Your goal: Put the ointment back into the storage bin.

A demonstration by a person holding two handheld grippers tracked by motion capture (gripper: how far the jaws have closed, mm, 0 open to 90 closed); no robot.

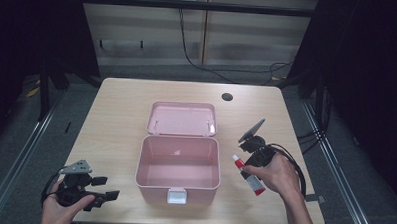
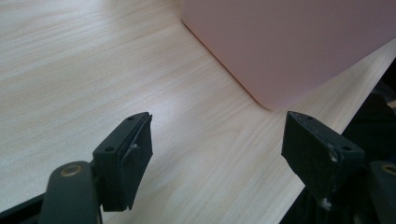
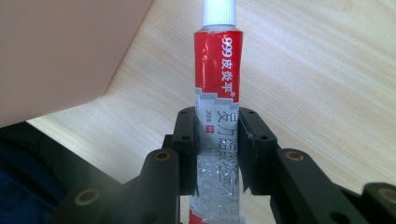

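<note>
I am gripping the red-and-silver ointment tube (image 3: 217, 100) in my right gripper (image 3: 217, 140), at four o'clock off the open pink box (image 1: 178, 164). My left gripper (image 2: 215, 154) is gaping empty at seven o'clock.

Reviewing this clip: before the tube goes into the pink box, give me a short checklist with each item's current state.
1. Right gripper shut on the red-and-white tube: ok, both pads press its sides.
2. Tube's white cap on: ok.
3. Pink box lid open: ok, folded back.
4. Room inside the box: ok, its floor looks bare.
5. Left gripper out of the path: ok, open, beside the box's near left corner.
6. Tube clear of the table: cannot tell.
</note>
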